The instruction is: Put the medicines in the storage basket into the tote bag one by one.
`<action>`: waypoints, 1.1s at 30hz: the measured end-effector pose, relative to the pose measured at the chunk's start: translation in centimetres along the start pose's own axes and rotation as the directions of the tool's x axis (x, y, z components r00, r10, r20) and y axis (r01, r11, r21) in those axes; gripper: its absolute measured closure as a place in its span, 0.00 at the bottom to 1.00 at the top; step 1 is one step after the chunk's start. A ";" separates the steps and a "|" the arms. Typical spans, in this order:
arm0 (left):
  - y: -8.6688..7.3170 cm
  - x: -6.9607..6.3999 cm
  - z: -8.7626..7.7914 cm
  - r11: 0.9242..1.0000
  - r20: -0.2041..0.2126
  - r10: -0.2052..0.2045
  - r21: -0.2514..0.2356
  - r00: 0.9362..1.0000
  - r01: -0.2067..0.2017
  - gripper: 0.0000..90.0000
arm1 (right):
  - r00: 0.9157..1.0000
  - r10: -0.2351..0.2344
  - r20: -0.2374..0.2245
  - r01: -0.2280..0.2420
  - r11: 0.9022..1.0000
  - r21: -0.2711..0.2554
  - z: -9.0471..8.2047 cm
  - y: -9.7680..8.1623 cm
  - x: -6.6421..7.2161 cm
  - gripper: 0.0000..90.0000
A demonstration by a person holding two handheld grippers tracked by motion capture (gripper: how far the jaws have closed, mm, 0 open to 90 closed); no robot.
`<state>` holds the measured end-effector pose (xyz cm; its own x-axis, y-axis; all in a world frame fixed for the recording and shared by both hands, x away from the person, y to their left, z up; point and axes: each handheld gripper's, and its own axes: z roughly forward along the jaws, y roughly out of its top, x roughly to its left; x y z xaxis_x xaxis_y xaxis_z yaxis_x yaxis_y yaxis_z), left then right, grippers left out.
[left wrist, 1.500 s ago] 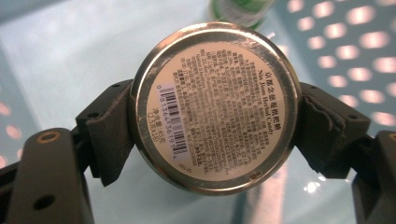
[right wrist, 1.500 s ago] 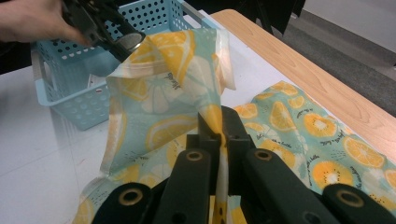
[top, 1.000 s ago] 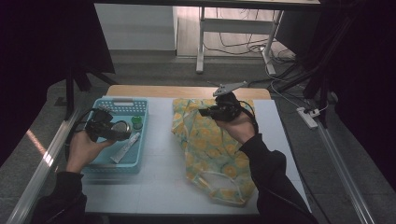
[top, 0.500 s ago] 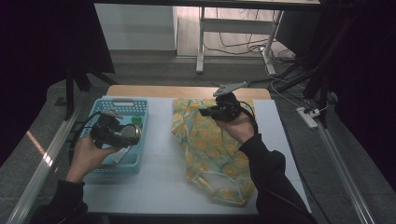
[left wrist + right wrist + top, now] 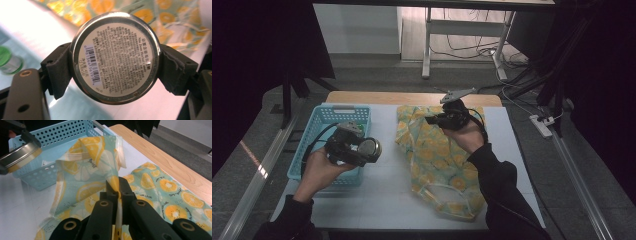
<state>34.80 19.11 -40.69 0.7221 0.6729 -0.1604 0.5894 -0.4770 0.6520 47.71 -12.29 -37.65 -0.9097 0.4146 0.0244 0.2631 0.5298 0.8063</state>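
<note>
My left gripper (image 5: pixel 360 150) is shut on a round metal tin (image 5: pixel 369 148) and holds it in the air over the right rim of the blue basket (image 5: pixel 343 107). In the left gripper view the tin's (image 5: pixel 115 50) labelled underside with its barcode faces the camera, and a black pad (image 5: pixel 58 72) presses on each side. A plastic bag (image 5: pixel 437 160) printed with lemon slices lies on the table's right half. At its far end my right gripper (image 5: pixel 435 120) is shut on the bag's upper edge (image 5: pixel 116 182) and lifts a flap (image 5: pixel 85 162) of it.
A green-capped bottle (image 5: pixel 7 58) lies in the basket (image 5: pixel 50 135). The white table top (image 5: pixel 382 190) runs between the basket and the bag, with a wooden strip (image 5: pixel 362 97) along the far edge. A power strip (image 5: pixel 542 125) lies on the floor at the right.
My left hand has lifted the tin from inside the basket and carried it right, towards the bag. The right hand and the raised flap have kept still.
</note>
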 end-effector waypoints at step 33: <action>10.6 -6.4 9.0 0.977 0.162 0.204 0.030 0.965 -0.212 0.23 | 0.999 0.039 0.004 -0.039 0.999 0.006 0.4 0.0 -1.9 1.00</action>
<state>39.67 4.66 -39.41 0.8761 0.4607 -0.1419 0.4339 -0.6254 0.6486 49.57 -12.83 -37.96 -0.8973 0.4381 0.0536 0.3005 0.5174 0.8013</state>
